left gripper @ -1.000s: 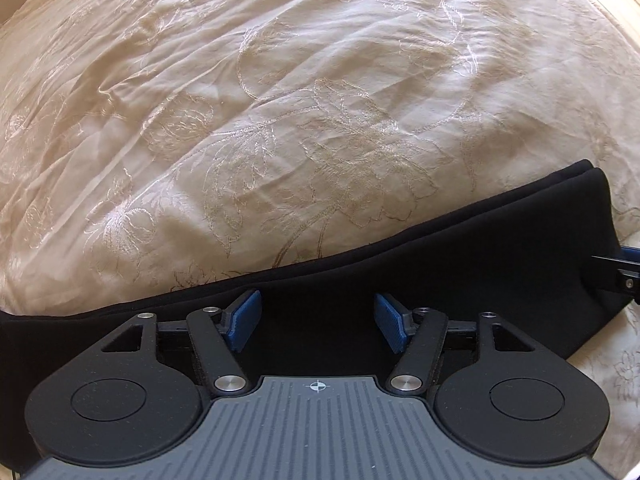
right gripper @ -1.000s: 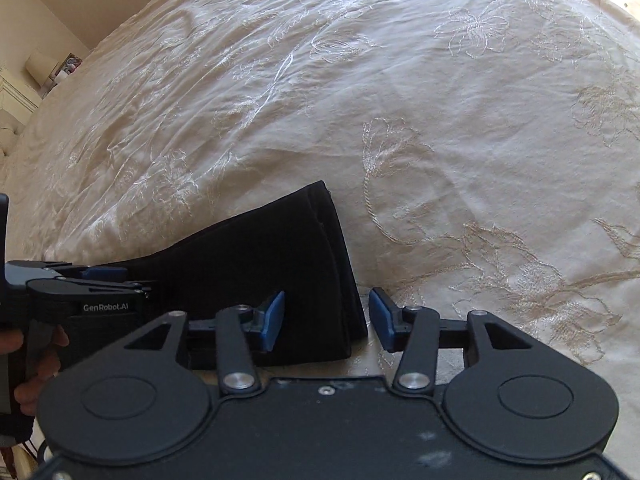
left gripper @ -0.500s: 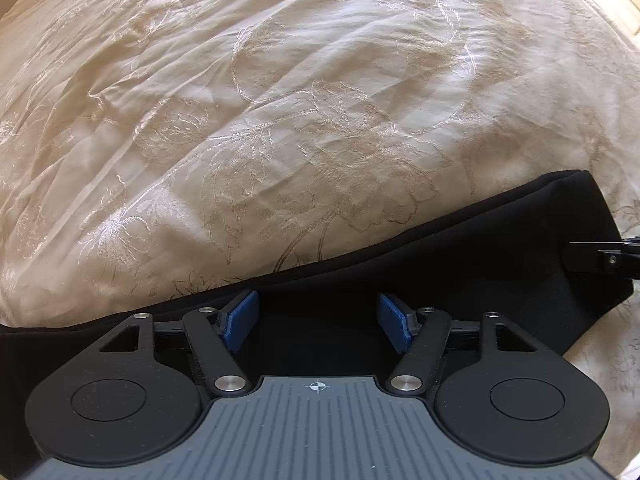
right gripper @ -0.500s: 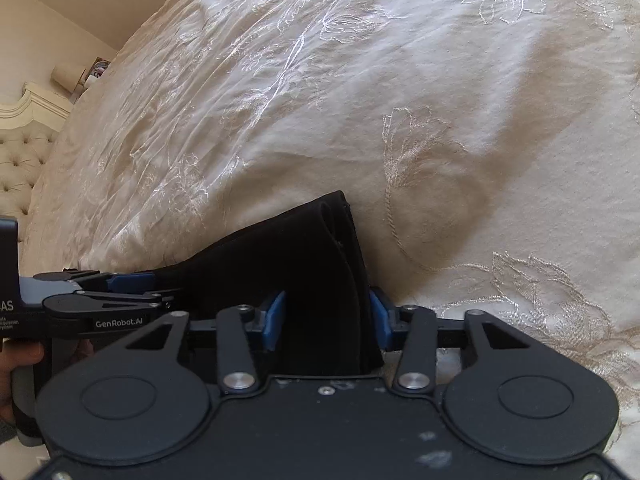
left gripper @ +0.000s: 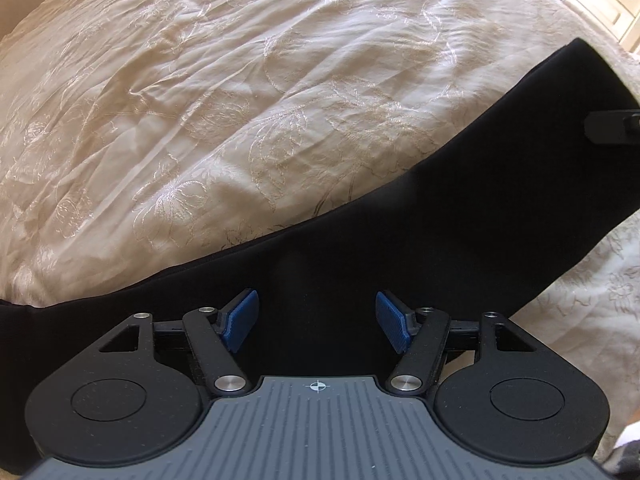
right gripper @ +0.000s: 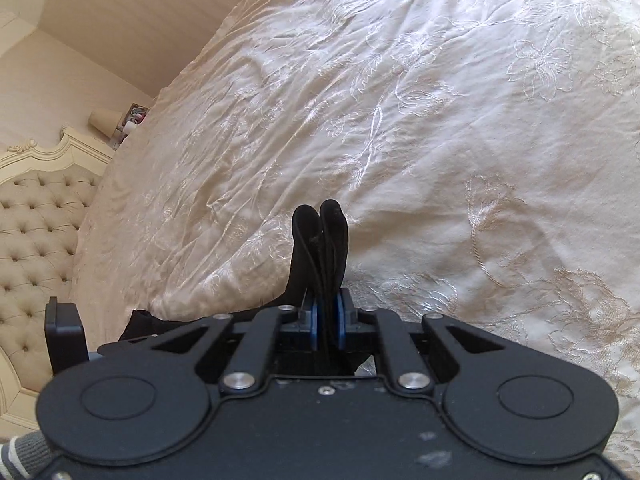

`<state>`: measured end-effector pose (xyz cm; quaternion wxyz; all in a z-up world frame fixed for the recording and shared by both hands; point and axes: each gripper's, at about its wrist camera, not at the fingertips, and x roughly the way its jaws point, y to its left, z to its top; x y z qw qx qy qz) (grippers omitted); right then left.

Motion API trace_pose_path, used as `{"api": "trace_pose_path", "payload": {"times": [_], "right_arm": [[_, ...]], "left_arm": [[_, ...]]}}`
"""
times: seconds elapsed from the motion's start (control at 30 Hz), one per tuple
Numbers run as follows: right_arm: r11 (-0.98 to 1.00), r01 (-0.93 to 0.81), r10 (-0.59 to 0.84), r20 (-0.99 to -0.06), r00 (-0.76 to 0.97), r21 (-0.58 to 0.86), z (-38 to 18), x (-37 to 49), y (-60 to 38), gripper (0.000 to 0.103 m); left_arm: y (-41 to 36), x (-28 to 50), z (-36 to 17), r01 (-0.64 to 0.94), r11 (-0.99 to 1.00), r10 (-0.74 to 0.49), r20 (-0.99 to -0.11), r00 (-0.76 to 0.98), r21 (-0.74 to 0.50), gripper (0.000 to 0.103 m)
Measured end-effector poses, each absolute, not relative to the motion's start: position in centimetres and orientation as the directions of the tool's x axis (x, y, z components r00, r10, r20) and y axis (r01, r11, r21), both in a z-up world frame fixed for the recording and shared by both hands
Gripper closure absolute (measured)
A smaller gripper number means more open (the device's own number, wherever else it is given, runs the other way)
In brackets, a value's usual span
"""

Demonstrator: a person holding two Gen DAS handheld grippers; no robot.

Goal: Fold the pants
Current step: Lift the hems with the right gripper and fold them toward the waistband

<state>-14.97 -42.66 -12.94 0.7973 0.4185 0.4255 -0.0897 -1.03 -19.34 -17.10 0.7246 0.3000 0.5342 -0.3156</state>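
Note:
Black pants (left gripper: 460, 216) lie as a long folded band across the cream embroidered bedspread (left gripper: 240, 100). My left gripper (left gripper: 316, 316) is open and hovers over the band's middle, blue pads apart, holding nothing. My right gripper (right gripper: 326, 320) is shut on the pants' leg end (right gripper: 320, 240), whose folded layers stick up between the blue pads, lifted off the bed. In the left wrist view the right gripper's tip shows at the right edge, at the raised end of the band.
The bedspread (right gripper: 440, 120) fills most of both views. A tufted cream headboard (right gripper: 36, 216) and a small lamp (right gripper: 105, 120) stand at the far left in the right wrist view. Wooden furniture (left gripper: 604, 4) shows at the top right beyond the bed.
My right gripper closed on the leg end of the pants and lifted it off the bed. The band's right end rose in the left wrist view. My left gripper stayed open.

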Motion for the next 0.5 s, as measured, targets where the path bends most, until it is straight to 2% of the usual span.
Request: {"api": "trace_pose_path", "payload": {"times": [0.13, 0.3, 0.5], "right_arm": [[0.63, 0.513, 0.205, -0.762, 0.614, 0.583, -12.8, -13.9, -41.6, 0.093], [0.629, 0.518, 0.174, -0.755, 0.633, 0.579, -11.5, -13.8, -40.1, 0.093], [0.635, 0.509, 0.125, -0.728, 0.674, 0.58, -8.6, -13.4, -37.1, 0.093]], "left_arm": [[-20.7, -0.7, -19.3, 0.793, 0.592, -0.084, -0.967, 0.24, 0.145, 0.038], [-20.0, -0.7, -17.3, 0.803, 0.583, -0.131, -0.962, 0.239, 0.12, 0.039], [-14.3, 1.1, -14.8, 0.738, 0.669, -0.151, -0.958, 0.243, 0.082, 0.039]]}}
